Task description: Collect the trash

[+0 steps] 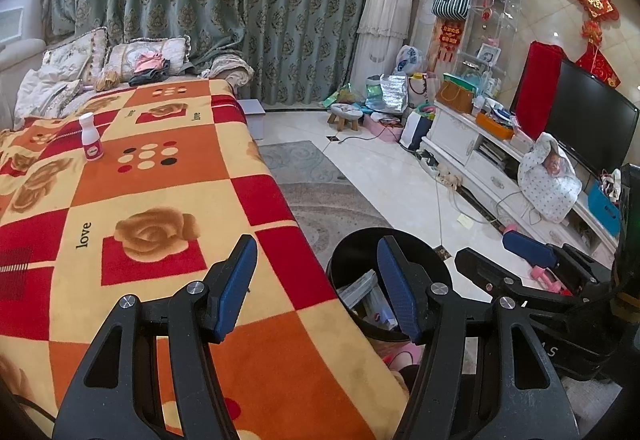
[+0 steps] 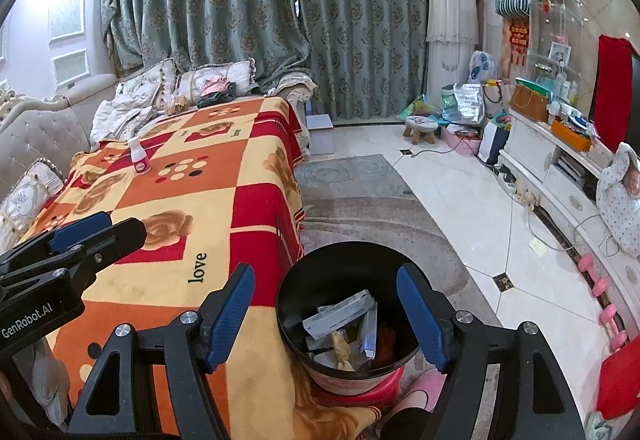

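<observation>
1. Left wrist view: your left gripper (image 1: 316, 280) is spread wide with nothing between its blue pads; it hangs over the near edge of the blanket (image 1: 160, 208), partly above the black trash bin (image 1: 352, 252).
2. The one piece of trash I can find is the small white bottle (image 1: 91, 136), standing upright far up the blanket, well apart from both tools. It looks tall and light, so I judge that a pad brushing it on the approach would tip it, and on this soft cloth it could roll toward the pillows (image 1: 120, 60).
3. Your right gripper (image 1: 496, 260) shows at the right of this view, near the bin. If you swing left for the bottle while it sits there, the two tools could collide.
4. Right wrist view: your right gripper (image 2: 326, 304) is also wide apart and holds nothing, hanging directly over the bin, which already contains cartons (image 2: 340, 314) and wrappers.
5. The bin seems to rest on a red stool (image 2: 360, 388) just beside the blanket's edge. That is my guess at a shaky footing: a knock on the rim from either tool could upset it and spill what is collected.
6. The bottle (image 2: 139, 157) lies far from this tool too. A long stretch across the blanket risks dragging the cloth and toppling it before you close.
</observation>
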The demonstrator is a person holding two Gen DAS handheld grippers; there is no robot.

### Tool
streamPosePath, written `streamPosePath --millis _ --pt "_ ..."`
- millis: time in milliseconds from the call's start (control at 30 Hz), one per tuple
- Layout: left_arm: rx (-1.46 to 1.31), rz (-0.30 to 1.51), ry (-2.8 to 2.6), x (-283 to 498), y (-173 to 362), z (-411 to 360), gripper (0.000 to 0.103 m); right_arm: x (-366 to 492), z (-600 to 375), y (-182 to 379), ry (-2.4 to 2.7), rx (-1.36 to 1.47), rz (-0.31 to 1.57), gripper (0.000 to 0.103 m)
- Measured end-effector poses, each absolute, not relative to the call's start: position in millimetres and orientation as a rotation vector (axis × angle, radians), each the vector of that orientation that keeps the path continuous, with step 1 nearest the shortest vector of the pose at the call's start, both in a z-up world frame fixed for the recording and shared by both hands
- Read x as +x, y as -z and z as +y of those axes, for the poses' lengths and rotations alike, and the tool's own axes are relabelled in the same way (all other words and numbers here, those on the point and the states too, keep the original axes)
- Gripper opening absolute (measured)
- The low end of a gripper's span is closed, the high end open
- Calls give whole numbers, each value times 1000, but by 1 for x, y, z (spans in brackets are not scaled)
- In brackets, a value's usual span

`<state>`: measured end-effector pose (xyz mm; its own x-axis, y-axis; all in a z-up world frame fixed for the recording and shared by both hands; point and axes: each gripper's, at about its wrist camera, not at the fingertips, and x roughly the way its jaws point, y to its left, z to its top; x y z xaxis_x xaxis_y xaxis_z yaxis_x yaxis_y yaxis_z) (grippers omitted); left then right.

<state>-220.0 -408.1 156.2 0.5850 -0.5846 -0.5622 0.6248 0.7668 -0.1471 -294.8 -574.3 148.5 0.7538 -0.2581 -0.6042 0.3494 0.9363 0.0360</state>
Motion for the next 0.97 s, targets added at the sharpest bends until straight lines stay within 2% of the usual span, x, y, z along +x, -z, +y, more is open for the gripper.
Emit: streamPosePath --millis 967 --pt "59 684 717 -209 -147 -405 62 -288 -574 -141 332 150 670 74"
